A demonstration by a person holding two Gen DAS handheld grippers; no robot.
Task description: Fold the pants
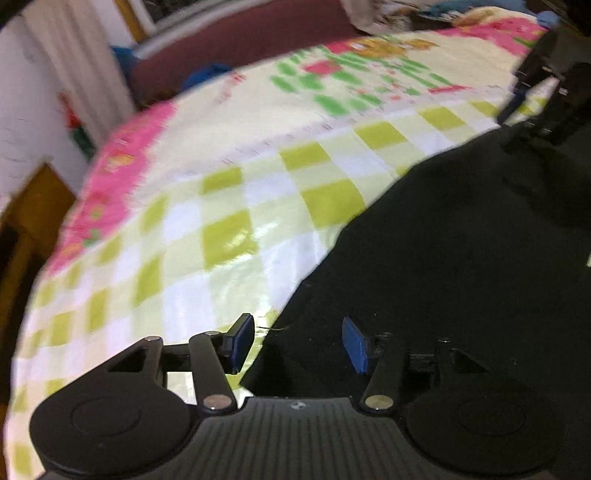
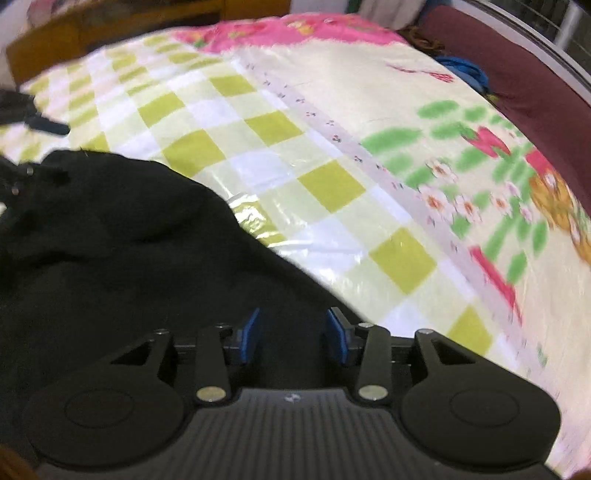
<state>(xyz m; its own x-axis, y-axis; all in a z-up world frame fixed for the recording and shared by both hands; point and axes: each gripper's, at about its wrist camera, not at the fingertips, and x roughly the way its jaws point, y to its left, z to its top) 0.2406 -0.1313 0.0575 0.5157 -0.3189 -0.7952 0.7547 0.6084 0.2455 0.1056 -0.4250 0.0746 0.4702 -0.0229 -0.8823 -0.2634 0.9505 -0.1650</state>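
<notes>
The black pants (image 1: 461,236) lie on a checked and flowered bedspread (image 1: 229,206). In the left wrist view my left gripper (image 1: 297,341) is open, its blue pads apart just over the near left edge of the pants. My right gripper (image 1: 546,107) shows at the far right, over the other end of the pants. In the right wrist view my right gripper (image 2: 293,334) is open over the black pants (image 2: 122,251), nothing between the pads. The left gripper (image 2: 33,122) shows dimly at the far left edge. Both views are blurred.
The bedspread (image 2: 332,147) covers a bed. A maroon headboard or cushion (image 1: 236,40) runs along the far side, with blue cloth (image 1: 207,74) beside it. A wooden bed frame (image 2: 110,26) and a white wall (image 1: 33,92) border the bed.
</notes>
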